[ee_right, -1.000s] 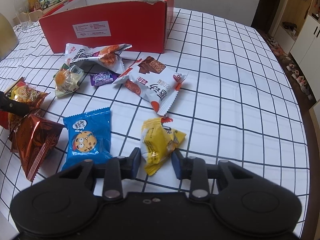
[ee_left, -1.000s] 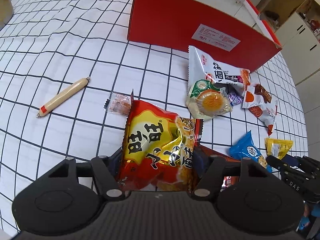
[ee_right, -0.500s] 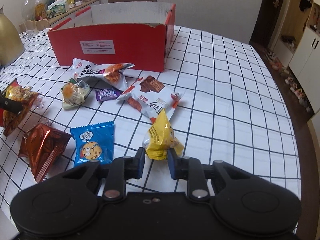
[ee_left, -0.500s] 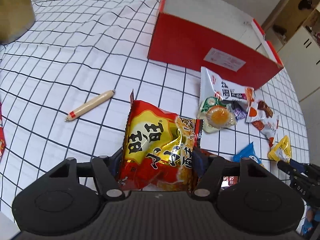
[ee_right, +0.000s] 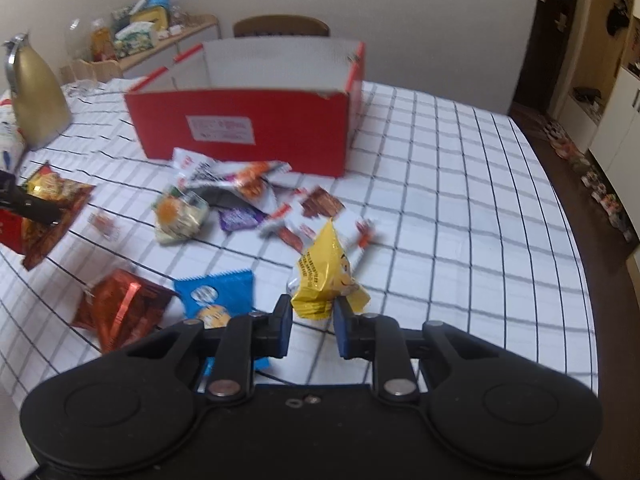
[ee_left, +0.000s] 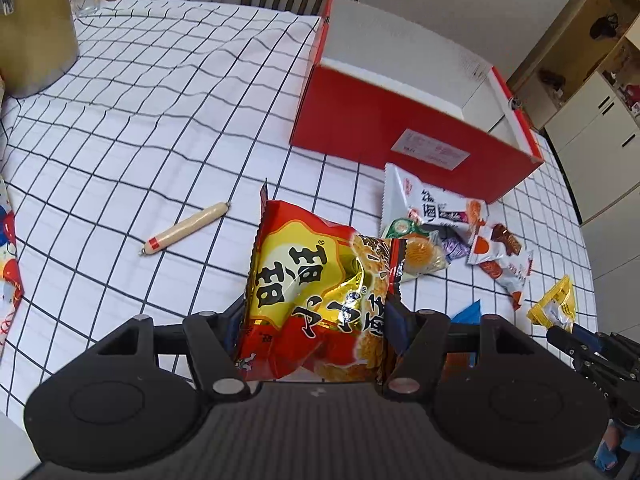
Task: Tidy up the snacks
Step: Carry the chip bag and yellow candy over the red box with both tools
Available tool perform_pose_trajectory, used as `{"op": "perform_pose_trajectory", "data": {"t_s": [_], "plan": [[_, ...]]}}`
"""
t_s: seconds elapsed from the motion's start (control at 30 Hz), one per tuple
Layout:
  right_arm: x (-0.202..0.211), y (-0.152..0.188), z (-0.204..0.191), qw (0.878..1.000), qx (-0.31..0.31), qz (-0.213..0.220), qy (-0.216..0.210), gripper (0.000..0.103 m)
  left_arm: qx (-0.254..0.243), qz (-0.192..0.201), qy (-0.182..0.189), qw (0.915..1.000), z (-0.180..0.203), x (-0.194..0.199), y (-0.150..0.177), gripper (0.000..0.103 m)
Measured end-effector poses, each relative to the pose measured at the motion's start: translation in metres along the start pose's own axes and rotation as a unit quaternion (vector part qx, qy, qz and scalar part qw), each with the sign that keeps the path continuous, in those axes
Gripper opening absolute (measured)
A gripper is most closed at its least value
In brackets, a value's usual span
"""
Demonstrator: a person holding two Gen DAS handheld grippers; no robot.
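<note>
L gripper (ee_left: 316,332): jaws clamped on large red/yellow snack bag (ee_left: 320,284), pads pressing both sides of bag's lower part; bag is clear of the checked tablecloth (ee_left: 160,128). R gripper (ee_right: 309,326): jaws pinched on small yellow packet (ee_right: 326,276) at its lower end; packet stands upright above the pads, off the cloth. Red box (ee_right: 244,128) sits open-topped at far side of table, white inside, label on near wall. Loose items on cloth in front of box: white packet (ee_right: 228,172), round yellow-centred snack (ee_right: 178,216), purple sweet (ee_right: 240,218), white/brown packet (ee_right: 316,216), blue cookie packet (ee_right: 216,296), copper foil bag (ee_right: 120,308) just left of it. Sausage stick (ee_left: 186,228) lies apart, left of the held bag. Gold flask (ee_right: 34,96) stands at far-left table edge. Chair (ee_right: 280,26) behind box.
</note>
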State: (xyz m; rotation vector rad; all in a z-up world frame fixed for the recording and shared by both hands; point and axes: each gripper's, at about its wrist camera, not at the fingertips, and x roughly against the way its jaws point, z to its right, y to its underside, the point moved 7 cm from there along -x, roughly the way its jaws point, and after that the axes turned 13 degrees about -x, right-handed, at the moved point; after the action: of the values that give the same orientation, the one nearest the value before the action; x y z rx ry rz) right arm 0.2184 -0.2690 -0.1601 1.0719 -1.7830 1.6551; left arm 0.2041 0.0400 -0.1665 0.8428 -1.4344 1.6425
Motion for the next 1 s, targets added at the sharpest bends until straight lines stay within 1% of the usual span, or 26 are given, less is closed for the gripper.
{"op": "perform_pose_trajectory", "data": {"t_s": [0.1,0.23,0.37,0.6,0.7,1.0], "plan": [[0.008,-0.012,-0.012,1.0,0.008,0.007,-0.016,0.02,0.003,0.008,0.005,0.9999,0.003,0.007,-0.009,0.066],[0.017,-0.031,-0.027,0.999,0.008,0.015,-0.041,0.02,-0.008,0.026,0.007,0.9996,0.011,0.016,-0.025,0.066],[0.021,-0.055,-0.042,0.998,0.019,0.03,-0.057,0.02,-0.025,0.045,0.007,0.9987,0.019,0.021,-0.049,0.066],[0.013,-0.103,-0.066,0.995,0.056,0.065,-0.054,0.02,-0.051,0.074,0.001,0.9959,0.029,0.022,-0.098,0.066],[0.007,-0.121,-0.074,0.994,0.064,0.076,-0.053,0.02,-0.059,0.08,-0.004,0.995,0.03,0.018,-0.117,0.066],[-0.036,-0.161,-0.09,0.995,0.067,0.071,-0.037,0.021,-0.084,0.08,-0.022,0.993,0.029,-0.013,-0.176,0.066]]}}
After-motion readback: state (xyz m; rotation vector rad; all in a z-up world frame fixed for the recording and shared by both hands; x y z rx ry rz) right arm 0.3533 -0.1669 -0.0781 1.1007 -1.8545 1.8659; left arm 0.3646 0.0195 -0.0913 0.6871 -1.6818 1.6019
